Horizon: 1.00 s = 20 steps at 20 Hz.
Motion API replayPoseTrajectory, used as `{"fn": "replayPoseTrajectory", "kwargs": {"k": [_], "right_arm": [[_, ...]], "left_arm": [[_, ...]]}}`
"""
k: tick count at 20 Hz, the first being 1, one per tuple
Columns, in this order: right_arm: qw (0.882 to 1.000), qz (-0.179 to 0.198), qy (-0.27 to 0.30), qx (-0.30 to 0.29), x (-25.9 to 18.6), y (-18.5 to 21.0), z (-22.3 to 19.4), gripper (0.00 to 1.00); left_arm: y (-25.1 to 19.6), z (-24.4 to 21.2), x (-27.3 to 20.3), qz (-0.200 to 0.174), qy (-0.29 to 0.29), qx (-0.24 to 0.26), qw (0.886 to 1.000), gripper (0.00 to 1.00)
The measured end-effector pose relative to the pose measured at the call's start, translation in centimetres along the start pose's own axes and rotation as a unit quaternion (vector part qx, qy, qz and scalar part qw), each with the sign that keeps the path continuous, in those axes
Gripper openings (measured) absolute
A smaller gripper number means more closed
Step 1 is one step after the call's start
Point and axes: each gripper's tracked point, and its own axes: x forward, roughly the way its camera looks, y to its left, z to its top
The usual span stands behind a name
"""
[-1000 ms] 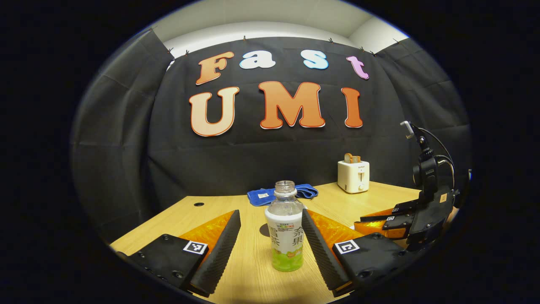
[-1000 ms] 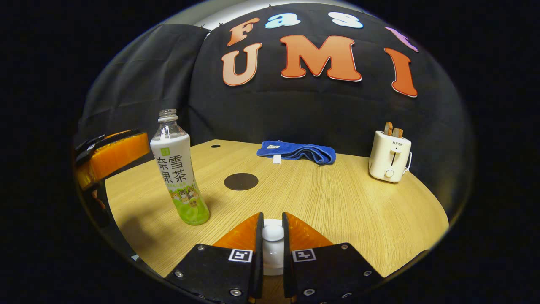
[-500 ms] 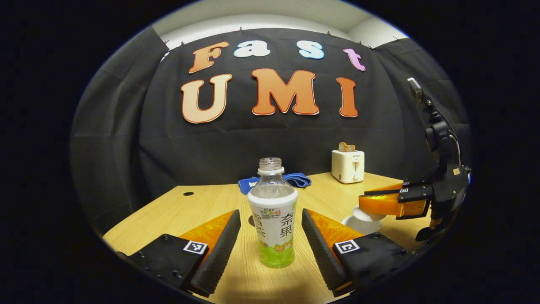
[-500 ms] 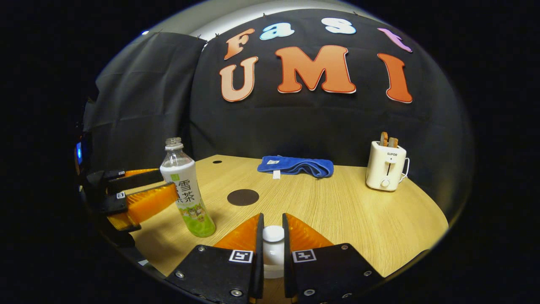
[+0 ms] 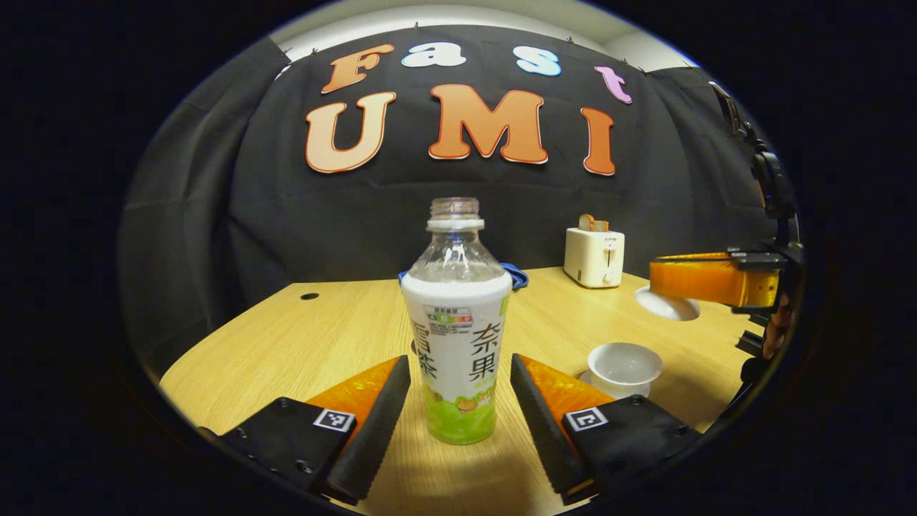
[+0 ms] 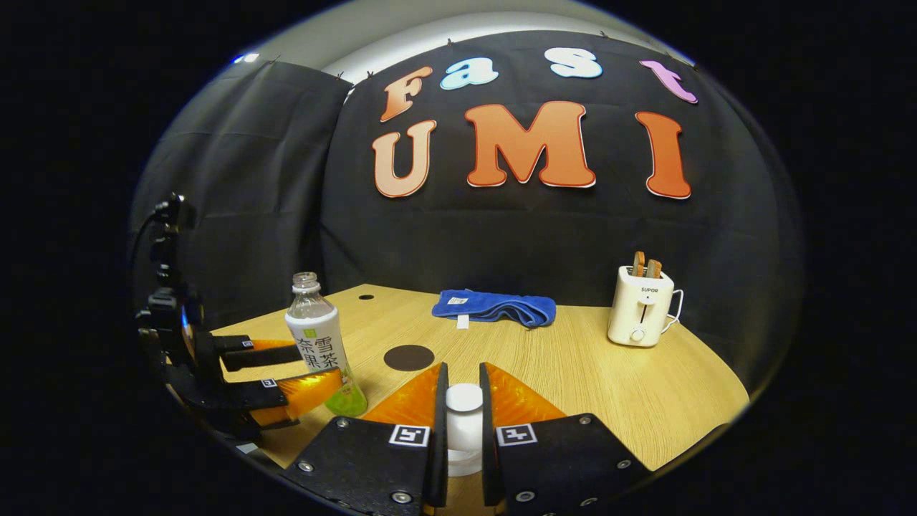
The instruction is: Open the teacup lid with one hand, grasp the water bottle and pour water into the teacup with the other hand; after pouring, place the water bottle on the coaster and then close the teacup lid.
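Note:
An uncapped clear bottle [image 5: 457, 322] with a white and green label stands upright on the table, between the fingers of my left gripper [image 5: 458, 390], which is open and not touching it. To the right sits the white teacup [image 5: 623, 364], uncovered, on its saucer. My right gripper [image 6: 460, 405] is shut on the knob of the white teacup lid [image 6: 464, 423]. In the left gripper view that lid [image 5: 668, 304] hangs above and right of the cup. The dark round coaster [image 6: 409, 357] lies on the table behind the bottle [image 6: 320, 345].
A folded blue cloth [image 6: 494, 307] lies near the table's far edge. A white toaster [image 6: 640, 314] holding toast stands at the back right. A small round hole [image 5: 309, 295] sits in the wooden table [image 5: 337, 337] at the far left.
My right gripper has lifted the lid up off the teacup, which now stands uncovered. My left gripper has moved closer around the bottle, staying open.

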Motion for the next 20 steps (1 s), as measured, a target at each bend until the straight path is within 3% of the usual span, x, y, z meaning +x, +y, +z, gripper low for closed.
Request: {"fn": "replayPoseTrajectory", "kwargs": {"k": [6,9,15,20], "right_arm": [[1.000,-0.006,-0.005,0.004,-0.3,-0.5,0.4,0.19],[1.000,-0.005,-0.005,0.004,-0.4,-0.6,0.3,0.19],[1.000,-0.009,-0.007,0.008,-0.8,-1.1,0.3,0.19],[1.000,-0.016,-0.008,0.007,-1.2,-2.0,0.1,0.19]], "left_arm": [[0.2,-1.2,0.4,0.001,0.013,-0.003,1.000,0.81],[0.4,-1.1,0.6,0.003,0.010,-0.010,1.000,0.70],[1.5,-1.0,1.1,0.009,0.000,-0.030,1.000,0.64],[3.0,-1.0,1.2,0.050,0.014,0.051,0.997,0.67]]}}
